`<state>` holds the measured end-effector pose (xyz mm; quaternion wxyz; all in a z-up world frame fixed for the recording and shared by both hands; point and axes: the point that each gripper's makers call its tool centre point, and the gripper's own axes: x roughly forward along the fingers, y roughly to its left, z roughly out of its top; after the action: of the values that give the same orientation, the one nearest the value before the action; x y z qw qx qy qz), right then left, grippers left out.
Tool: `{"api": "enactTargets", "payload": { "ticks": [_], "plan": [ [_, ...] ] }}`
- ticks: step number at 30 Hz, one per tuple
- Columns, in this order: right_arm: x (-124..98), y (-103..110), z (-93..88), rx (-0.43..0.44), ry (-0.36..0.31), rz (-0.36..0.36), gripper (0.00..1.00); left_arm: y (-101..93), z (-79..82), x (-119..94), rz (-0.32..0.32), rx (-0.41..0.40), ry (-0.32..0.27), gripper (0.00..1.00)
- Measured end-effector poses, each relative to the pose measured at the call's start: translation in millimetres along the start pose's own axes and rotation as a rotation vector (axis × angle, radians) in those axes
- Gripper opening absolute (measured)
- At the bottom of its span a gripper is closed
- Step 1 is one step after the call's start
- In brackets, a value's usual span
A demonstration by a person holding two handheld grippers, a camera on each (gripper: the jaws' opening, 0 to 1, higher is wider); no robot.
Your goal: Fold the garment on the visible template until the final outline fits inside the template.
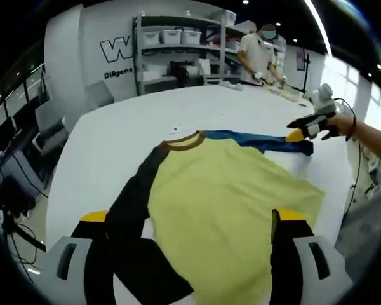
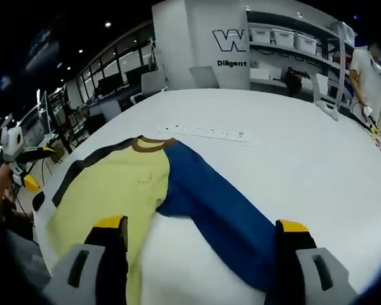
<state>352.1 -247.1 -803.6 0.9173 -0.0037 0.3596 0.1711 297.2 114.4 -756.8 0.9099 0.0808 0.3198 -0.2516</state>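
1. My left gripper [image 1: 197, 235], fingers spread, hovers over the yellow cloth shirt with black and blue sleeves [image 1: 228, 203], spread flat on the wide white counter [image 1: 114, 146].
2. My right gripper [image 2: 203, 244], fingers spread, straddles the blue sleeve [image 2: 216, 210]; bare counter lies beyond the brown collar [image 2: 149, 143].

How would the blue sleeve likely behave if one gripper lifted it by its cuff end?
Probably floppy: the blue sleeve lies flat and creased on the white table. Likely light, being thin cloth. It would probably drag the yellow shirt body, since they are joined.
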Motion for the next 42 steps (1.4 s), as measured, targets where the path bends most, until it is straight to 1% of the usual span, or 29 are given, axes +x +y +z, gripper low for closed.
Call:
{"api": "enactTargets", "payload": {
  "ticks": [2, 4, 5, 7, 10, 13, 14, 16, 18, 21, 23, 24, 25, 26, 30, 31, 35, 40, 42],
  "plan": [
    [-5.0, -7.9, -6.6, 0.023, 0.01, -0.001, 0.92, 0.8, -2.6, -4.9, 0.006, -0.001, 0.0, 0.99],
    [-9.0, -14.3, -11.6, 0.028, 0.017, -0.008, 0.9, 0.7, -5.1, -8.0, 0.003, -0.004, 0.005, 0.99],
    [-13.1, -20.2, -16.5, 0.033, 0.026, -0.022, 0.89, 0.8, -6.9, -11.1, 0.0, -0.006, 0.007, 0.99],
    [-16.9, -24.0, -20.0, 0.033, 0.027, -0.028, 0.88, -1.2, -8.3, -13.7, -0.017, -0.015, 0.007, 0.99],
    [-21.9, -32.6, -24.5, 0.038, 0.032, -0.043, 0.86, -1.8, -10.6, -17.3, -0.022, -0.022, 0.004, 0.99],
    [-29.2, -42.5, -30.3, 0.049, 0.028, -0.068, 0.82, -2.7, -14.5, -20.8, -0.028, -0.037, 0.005, 0.99],
    [-30.8, -44.6, -32.5, 0.051, 0.03, -0.074, 0.78, -2.7, -15.1, -21.5, -0.026, -0.04, 0.003, 0.99],
    [-34.7, -47.1, -43.8, 0.021, 0.06, -0.086, 0.73, -4.9, -18.6, -21.8, -0.028, -0.033, 0.009, 0.99],
    [-38.5, -52.7, -55.7, 0.001, 0.095, -0.112, 0.67, -5.7, -24.0, -22.8, -0.028, -0.026, 0.024, 0.99],
    [-43.4, -59.0, -65.1, 0.016, 0.102, -0.127, 0.55, -5.6, -27.4, -25.3, -0.023, -0.031, 0.022, 0.99],
    [-46.5, -63.7, -70.3, 0.018, 0.111, -0.144, 0.4, -7.7, -29.2, -25.4, -0.028, -0.033, 0.025, 0.99],
    [-50.5, -71.3, -73.4, 0.0, 0.12, -0.178, 0.31, -8.9, -30.3, -25.4, -0.032, -0.03, 0.029, 0.99],
    [-53.0, -72.7, -76.0, -0.01, 0.124, -0.182, 0.21, -10.0, -31.3, -25.4, -0.034, -0.026, 0.033, 0.99],
    [-53.9, -73.7, -76.4, -0.011, 0.124, -0.186, 0.14, -10.1, -31.6, -25.4, -0.034, -0.024, 0.034, 0.99],
    [-59.7, -79.5, -78.7, -0.015, 0.119, -0.204, 0.0, -11.8, -31.8, -25.4, -0.041, -0.013, 0.033, 0.99],
    [-60.3, -80.2, -78.6, -0.026, 0.12, -0.203, 0.0, -13.7, -31.1, -25.1, -0.05, -0.014, 0.028, 0.99],
    [-60.5, -83.3, -79.9, -0.023, 0.122, -0.207, 0.0, -14.4, -30.8, -25.8, -0.053, -0.007, 0.027, 0.99],
    [-63.2, -90.4, -78.2, -0.002, 0.118, -0.234, 0.0, -12.4, -32.8, -27.5, -0.05, -0.007, 0.03, 0.99],
    [-64.4, -96.5, -76.3, -0.003, 0.121, -0.254, 0.0, -11.6, -33.6, -27.7, -0.051, -0.008, 0.032, 0.99]
  ]
}}
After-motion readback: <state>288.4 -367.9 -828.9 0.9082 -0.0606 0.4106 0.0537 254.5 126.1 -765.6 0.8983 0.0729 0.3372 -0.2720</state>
